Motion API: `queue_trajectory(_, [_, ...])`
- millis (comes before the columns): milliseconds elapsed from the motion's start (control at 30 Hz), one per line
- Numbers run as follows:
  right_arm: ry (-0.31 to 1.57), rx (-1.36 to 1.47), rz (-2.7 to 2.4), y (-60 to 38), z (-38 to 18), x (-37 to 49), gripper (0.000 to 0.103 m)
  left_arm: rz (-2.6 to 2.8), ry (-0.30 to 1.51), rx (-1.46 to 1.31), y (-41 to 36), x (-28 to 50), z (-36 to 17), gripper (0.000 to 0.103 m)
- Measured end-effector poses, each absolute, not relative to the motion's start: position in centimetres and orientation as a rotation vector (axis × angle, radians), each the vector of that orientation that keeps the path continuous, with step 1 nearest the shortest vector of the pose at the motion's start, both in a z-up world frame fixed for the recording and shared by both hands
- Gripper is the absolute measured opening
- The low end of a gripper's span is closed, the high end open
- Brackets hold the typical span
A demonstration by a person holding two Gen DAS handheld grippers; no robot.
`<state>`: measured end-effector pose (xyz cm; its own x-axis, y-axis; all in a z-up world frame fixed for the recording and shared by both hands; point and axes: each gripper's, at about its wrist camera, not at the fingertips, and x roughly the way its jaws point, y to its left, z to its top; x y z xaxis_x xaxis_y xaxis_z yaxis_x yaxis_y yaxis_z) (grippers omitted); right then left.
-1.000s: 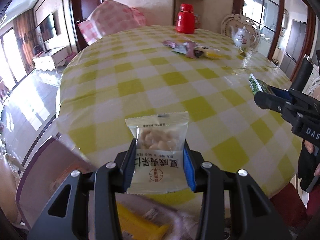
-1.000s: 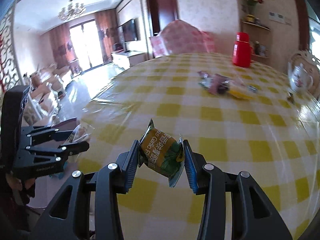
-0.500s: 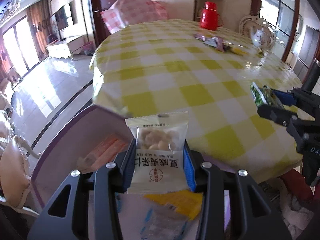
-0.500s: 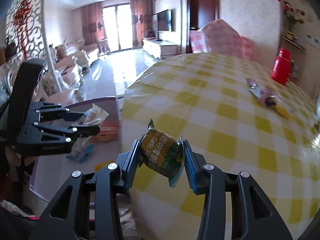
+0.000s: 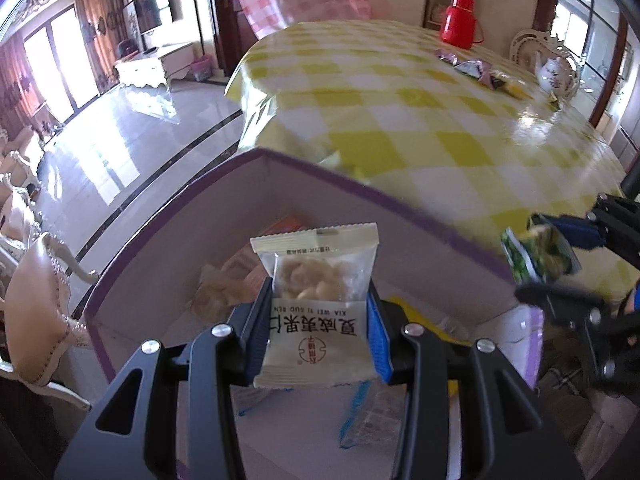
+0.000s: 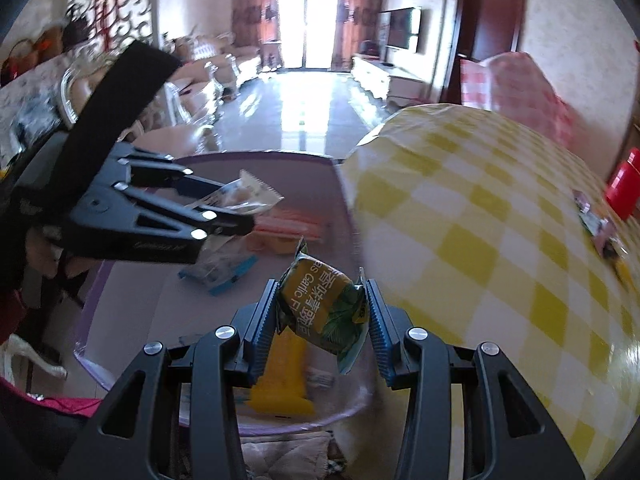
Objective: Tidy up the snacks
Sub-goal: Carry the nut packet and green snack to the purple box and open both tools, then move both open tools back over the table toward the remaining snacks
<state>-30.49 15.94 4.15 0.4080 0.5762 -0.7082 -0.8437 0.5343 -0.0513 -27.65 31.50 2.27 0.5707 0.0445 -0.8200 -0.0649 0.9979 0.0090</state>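
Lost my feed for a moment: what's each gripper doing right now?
Left gripper: closed on the white nut packet.
Right gripper: closed on the green garlic snack packet.

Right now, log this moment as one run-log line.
left gripper: shut on white nut packet | right gripper: shut on green garlic snack | both over purple-rimmed box | next: likely release

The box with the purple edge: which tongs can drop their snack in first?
Probably the left tongs. Their nut packet hangs right over the box. The right tongs hold the green packet nearer the box's rim, beside the table.
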Motion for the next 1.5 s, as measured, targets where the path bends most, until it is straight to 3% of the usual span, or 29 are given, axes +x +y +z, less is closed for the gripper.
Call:
queue_trajectory(1000, [0.708, -0.557, 1.142, 20.6, 1.3, -35.5, 0.043, 0.253, 1.115, 0.091, 33.4, -26.9, -1.0, 0.045])
queue_trajectory(1067, [0.732, -0.551, 1.120, 20.7, 0.5, -34.9, 0.047, 0.280, 1.144, 0.110, 33.4, -26.5, -1.2, 0.061])
queue_trajectory(1100, [0.750, -0.540, 1.116, 20.6, 0.2, -34.6, 0.049, 0.308, 1.138, 0.121, 33.5, -26.5, -1.0, 0.080])
queue_trajectory(1133, [0.773, -0.530, 1.115, 20.5, -0.1, -34.3, 0.056, 0.338, 1.129, 0.134, 33.5, -26.4, -0.7, 0.085])
queue_trajectory(1233, [0.815, -0.440, 1.125, 18.9, 0.3, -33.1, 0.069, 0.398, 1.109, 0.156, 33.2, -25.6, 0.4, 0.091])
queue_trajectory(1500, [0.715, -0.190, 0.973, 8.7, 5.4, -27.7, 0.083, 0.350, 0.826, 0.118, 25.6, -19.6, 8.0, 0.101])
